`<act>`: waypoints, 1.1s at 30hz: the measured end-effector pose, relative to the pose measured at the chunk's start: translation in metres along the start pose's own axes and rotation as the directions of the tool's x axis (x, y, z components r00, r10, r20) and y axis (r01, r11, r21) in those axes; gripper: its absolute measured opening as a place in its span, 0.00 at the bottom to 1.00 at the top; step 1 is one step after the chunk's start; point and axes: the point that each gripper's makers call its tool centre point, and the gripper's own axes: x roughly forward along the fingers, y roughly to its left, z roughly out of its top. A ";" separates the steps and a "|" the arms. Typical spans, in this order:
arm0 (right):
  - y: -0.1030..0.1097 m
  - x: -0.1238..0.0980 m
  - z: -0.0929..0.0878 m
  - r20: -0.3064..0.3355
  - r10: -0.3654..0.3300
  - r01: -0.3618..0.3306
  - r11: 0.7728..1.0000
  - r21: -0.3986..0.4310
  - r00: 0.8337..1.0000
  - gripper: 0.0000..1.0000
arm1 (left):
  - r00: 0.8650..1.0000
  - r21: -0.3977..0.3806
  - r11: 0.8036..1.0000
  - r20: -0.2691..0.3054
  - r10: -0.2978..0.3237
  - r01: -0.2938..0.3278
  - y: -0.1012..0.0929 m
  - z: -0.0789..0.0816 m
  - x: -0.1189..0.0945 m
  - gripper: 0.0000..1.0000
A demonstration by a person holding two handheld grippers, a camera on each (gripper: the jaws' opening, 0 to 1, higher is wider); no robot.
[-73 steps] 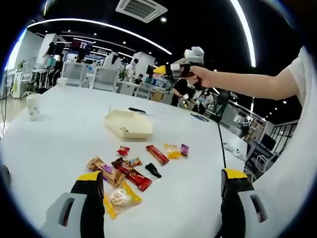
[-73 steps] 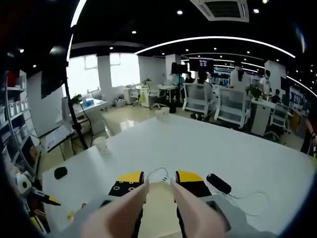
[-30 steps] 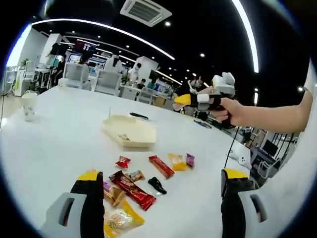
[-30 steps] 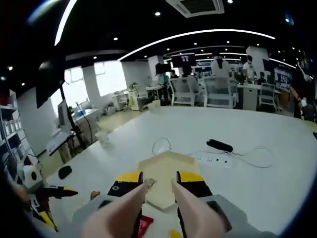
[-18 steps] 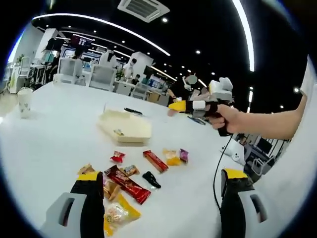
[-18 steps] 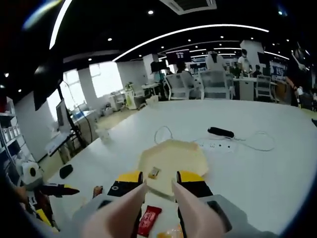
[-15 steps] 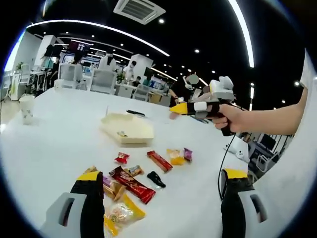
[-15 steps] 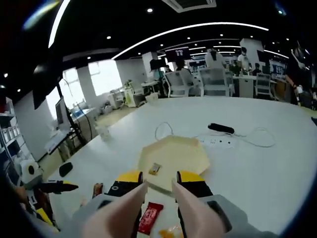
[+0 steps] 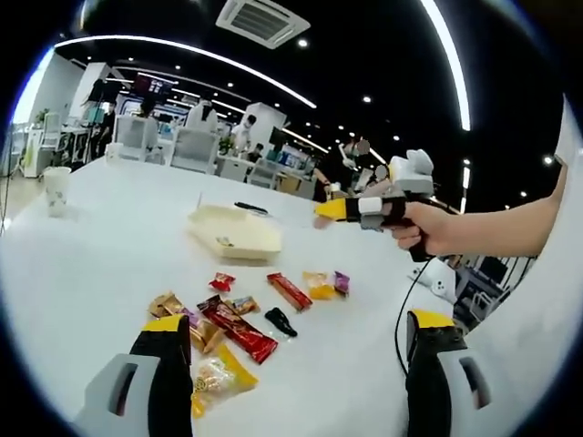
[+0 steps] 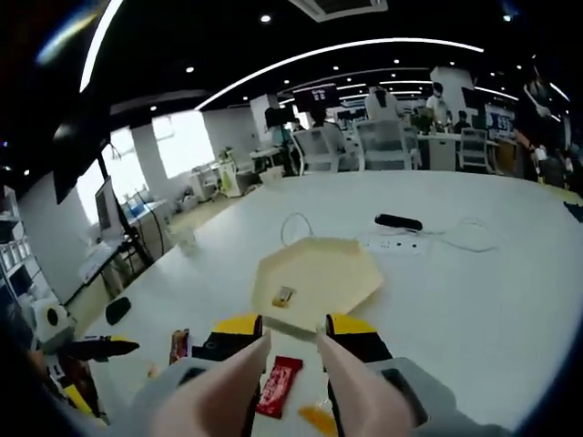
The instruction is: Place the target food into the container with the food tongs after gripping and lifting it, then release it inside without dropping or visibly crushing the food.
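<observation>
In the left gripper view, the left tongs (image 9: pixel 296 355) rise from the bottom of the frame with their two yellow-tipped jaws spread wide and nothing between them. Between and above those jaws, in the lower middle of the frame, wrapped snacks lie scattered on the white worktop (image 9: pixel 91 273): a yellow packet (image 9: pixel 217 378) by the left jaw, a long dark red bar (image 9: pixel 237 329), a small black piece (image 9: pixel 280 321), a red bar (image 9: pixel 289 290), a small red sweet (image 9: pixel 221 281), a yellow sweet (image 9: pixel 319 285) and a purple sweet (image 9: pixel 341 281) just beside it. Further up, in the middle of the frame, sits the pale yellow container (image 9: pixel 233 234) with one small wrapped item inside. A paper cup (image 9: pixel 56 188) stands at the far left. At the right of the frame a hand (image 9: pixel 428 228) holds the right tongs (image 9: pixel 328 211) up above the worktop, their tips pointing left.

In the right gripper view, the right tongs (image 10: pixel 290 341) rise from the bottom centre, jaws only slightly apart and holding nothing. The container (image 10: pixel 314 280) lies just above their tips in the middle of the frame, a small wrapped item (image 10: pixel 283 296) resting in its left part. A red bar (image 10: pixel 280 385) shows between the jaws, low in the frame, with an orange sweet (image 10: pixel 316 418) beside it. A white power strip (image 10: pixel 393 243) and a black object (image 10: pixel 398 222) lie beyond the container, upper right of centre
</observation>
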 end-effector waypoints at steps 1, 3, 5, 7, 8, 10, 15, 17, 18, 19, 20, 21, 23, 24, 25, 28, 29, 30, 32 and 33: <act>-0.004 -0.003 -0.003 -0.003 -0.010 0.010 1.000 0.002 1.000 0.27 | 1.000 -0.002 1.000 0.001 -0.002 0.002 -0.001 -0.001 0.000 0.98; -0.011 -0.006 -0.009 -0.010 -0.029 0.029 1.000 0.003 1.000 0.27 | 1.000 -0.002 1.000 0.001 -0.005 0.005 -0.003 -0.003 0.001 0.98; -0.016 -0.007 -0.012 -0.015 -0.039 0.040 0.999 0.012 0.999 0.27 | 1.000 -0.004 1.000 -0.002 -0.011 0.011 -0.005 -0.004 0.002 0.97; -0.022 -0.010 -0.015 -0.018 -0.061 0.061 0.998 0.019 0.998 0.27 | 1.000 -0.006 1.000 -0.008 -0.019 0.019 -0.006 -0.006 0.005 0.97; -0.023 -0.011 -0.016 -0.018 -0.064 0.064 0.998 0.021 0.998 0.27 | 1.000 -0.006 1.000 -0.010 -0.019 0.019 -0.006 -0.006 0.005 0.97; -0.030 -0.014 -0.020 -0.021 -0.084 0.085 0.996 0.036 0.996 0.27 | 0.999 -0.005 1.000 -0.013 -0.029 0.029 -0.007 -0.006 0.008 0.97; -0.040 -0.018 -0.028 -0.032 -0.118 0.120 0.992 0.050 0.992 0.27 | 0.999 -0.011 0.999 -0.011 -0.036 0.035 -0.004 -0.001 0.014 0.97; -0.051 -0.022 -0.036 -0.067 -0.172 0.174 0.984 0.028 0.983 0.28 | 0.999 -0.009 0.999 -0.011 -0.038 0.038 -0.001 0.002 0.016 0.97; -0.055 -0.024 -0.038 -0.073 -0.202 0.203 0.979 0.011 0.977 0.27 | 0.999 -0.007 0.999 -0.010 -0.038 0.038 0.000 0.004 0.016 0.97; -0.055 -0.024 -0.039 -0.068 -0.197 0.199 0.980 0.020 0.978 0.27 | 0.999 -0.006 0.999 -0.010 -0.039 0.039 0.001 0.005 0.017 0.97; -0.056 -0.024 -0.040 -0.069 -0.200 0.202 0.979 0.026 0.977 0.27 | 0.999 -0.005 0.999 -0.008 -0.042 0.042 0.002 0.006 0.017 0.97; -0.059 -0.025 -0.041 -0.068 -0.207 0.210 0.977 0.033 0.976 0.27 | 0.999 -0.007 0.999 -0.004 -0.047 0.047 0.002 0.008 0.017 0.98; -0.063 -0.026 -0.043 -0.073 -0.220 0.223 0.974 0.033 0.973 0.27 | 0.998 -0.009 0.998 0.009 -0.060 0.061 0.001 0.011 0.017 0.98; -0.065 -0.025 -0.042 -0.070 -0.224 0.227 0.973 0.036 0.972 0.27 | 0.998 -0.004 0.998 0.015 -0.067 0.067 0.000 0.013 0.017 0.99; -0.065 -0.026 -0.042 -0.069 -0.226 0.229 0.973 0.040 0.972 0.27 | 0.997 0.000 0.998 0.017 -0.070 0.070 0.000 0.014 0.017 0.99; -0.067 -0.025 -0.041 -0.067 -0.235 0.238 0.971 0.035 0.970 0.27 | 0.997 0.013 0.997 0.014 -0.075 0.074 0.000 0.015 0.018 0.99; -0.067 -0.026 -0.041 -0.066 -0.240 0.242 0.970 0.031 0.969 0.27 | 0.997 0.015 0.997 0.014 -0.075 0.074 0.001 0.015 0.018 0.99; -0.068 -0.025 -0.041 -0.064 -0.243 0.245 0.969 0.031 0.968 0.27 | 0.997 0.020 0.997 0.010 -0.073 0.073 0.001 0.014 0.018 0.99; -0.069 -0.026 -0.043 -0.066 -0.247 0.250 0.968 0.029 0.967 0.28 | 0.997 0.023 0.997 0.008 -0.072 0.072 0.001 0.014 0.019 0.99; -0.069 -0.026 -0.045 -0.065 -0.249 0.251 0.968 0.028 0.966 0.28 | 0.997 0.023 0.997 0.010 -0.074 0.074 0.000 0.015 0.019 0.99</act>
